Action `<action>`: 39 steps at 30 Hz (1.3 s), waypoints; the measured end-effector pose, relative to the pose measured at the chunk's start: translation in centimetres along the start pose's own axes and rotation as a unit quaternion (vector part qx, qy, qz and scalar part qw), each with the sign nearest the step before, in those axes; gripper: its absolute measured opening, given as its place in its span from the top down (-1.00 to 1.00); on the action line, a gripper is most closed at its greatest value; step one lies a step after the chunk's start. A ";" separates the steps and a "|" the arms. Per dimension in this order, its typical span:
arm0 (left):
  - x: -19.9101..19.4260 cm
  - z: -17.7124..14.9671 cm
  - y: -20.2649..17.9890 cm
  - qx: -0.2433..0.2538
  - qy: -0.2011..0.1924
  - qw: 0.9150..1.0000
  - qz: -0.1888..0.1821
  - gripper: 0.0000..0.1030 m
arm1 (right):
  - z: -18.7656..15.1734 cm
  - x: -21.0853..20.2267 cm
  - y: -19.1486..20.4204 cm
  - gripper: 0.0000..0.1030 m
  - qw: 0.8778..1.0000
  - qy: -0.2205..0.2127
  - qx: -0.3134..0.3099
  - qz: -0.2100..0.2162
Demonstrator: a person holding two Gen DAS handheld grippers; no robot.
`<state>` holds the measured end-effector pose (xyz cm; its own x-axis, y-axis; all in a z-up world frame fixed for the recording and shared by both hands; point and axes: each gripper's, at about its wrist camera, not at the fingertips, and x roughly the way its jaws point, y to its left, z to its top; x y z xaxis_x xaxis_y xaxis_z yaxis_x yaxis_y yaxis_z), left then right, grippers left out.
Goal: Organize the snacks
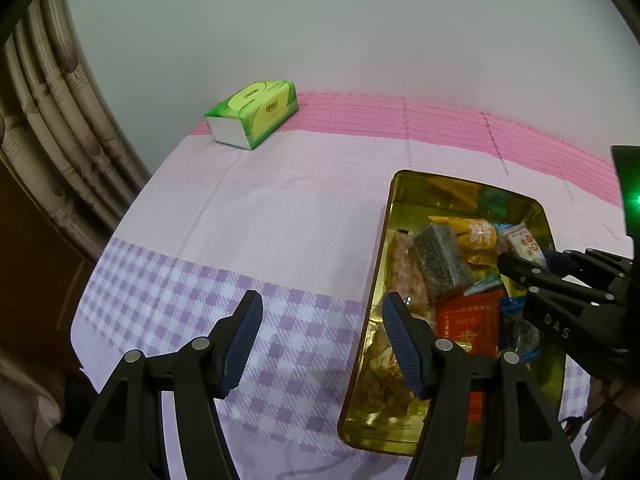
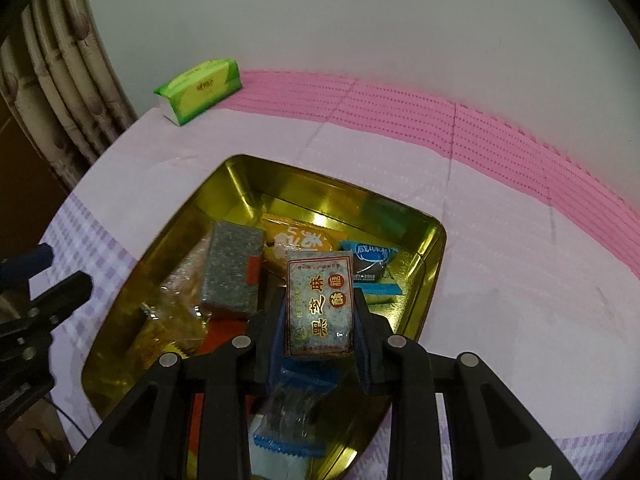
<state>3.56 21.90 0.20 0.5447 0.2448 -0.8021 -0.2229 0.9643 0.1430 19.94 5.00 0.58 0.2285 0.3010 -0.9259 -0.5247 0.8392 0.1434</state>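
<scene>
Speckled sesame bar between right tongs (pinched)

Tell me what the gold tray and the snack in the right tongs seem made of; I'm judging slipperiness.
Gold tray: likely thin metal, glossy; its walls mirror light and snack colours. Sesame snack held in the right tongs: speckled grey block in clear, shiny film, probably plastic, with glare spots.

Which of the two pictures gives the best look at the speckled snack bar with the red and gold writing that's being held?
The right wrist view: the speckled bar fills the middle, label facing the camera, clamped in the right hand-held gripper. The left wrist view shows only its end, poking out past the fingers.
</scene>
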 end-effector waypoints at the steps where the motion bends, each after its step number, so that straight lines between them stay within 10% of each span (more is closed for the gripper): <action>1: 0.0 0.0 0.0 0.001 0.000 1.000 0.000 -0.22 | 0.0 0.3 -0.1 0.48 1.000 0.004 0.001 -0.002; 18: 0.2 -0.2 -0.8 0.011 0.005 1.000 0.000 -0.40 | -0.3 -0.7 0.4 0.28 1.000 -0.004 -0.007 -0.003; 32: -0.1 -0.4 -1.7 0.027 0.009 1.000 -0.009 -0.42 | -3.5 -5.8 0.5 -0.73 0.999 -0.012 0.028 -0.010; 39: -0.5 -0.6 -2.5 0.042 0.008 0.999 -0.014 -0.43 | -4.9 -5.9 0.9 -0.88 0.999 0.004 0.034 -0.013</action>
<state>3.33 19.31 -0.12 0.5371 0.2176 -0.8150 -0.1393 0.9758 0.1687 14.10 1.77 4.42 0.2343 0.2749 -0.9325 -0.4610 0.8759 0.1423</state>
